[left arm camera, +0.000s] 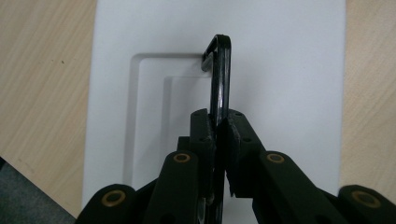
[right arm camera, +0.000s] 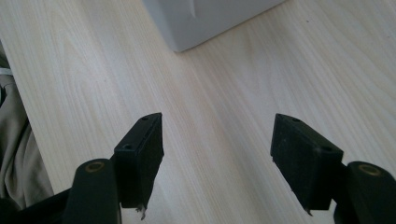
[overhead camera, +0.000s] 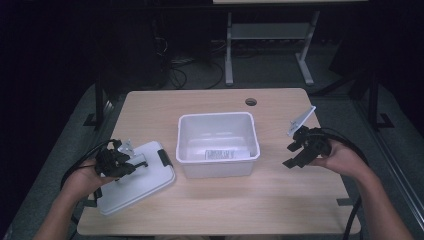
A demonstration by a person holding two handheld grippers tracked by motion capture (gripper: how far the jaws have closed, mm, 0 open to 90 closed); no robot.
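Observation:
A white lid (overhead camera: 137,182) lies flat on the left of the wooden table (overhead camera: 250,200). My left gripper (overhead camera: 139,163) rests over it, shut on a thin black latch (left arm camera: 219,74) that stands edge-on above the lid (left arm camera: 285,70); the pads of the left gripper (left arm camera: 218,119) press both of its sides. A second black latch (overhead camera: 165,157) sits at the lid's right end. The open white bin (overhead camera: 217,117) stands mid-table. Right of it, my right gripper (overhead camera: 294,154) hovers open over bare wood, with nothing between the jaws of the right gripper (right arm camera: 217,140).
A corner of the bin (right arm camera: 205,18) lies ahead of the right jaws. A round cable hole (overhead camera: 251,102) sits near the table's far edge. Cables trail from both hands off the table sides. Beyond the table stand a dark floor and a white desk frame (overhead camera: 270,35).

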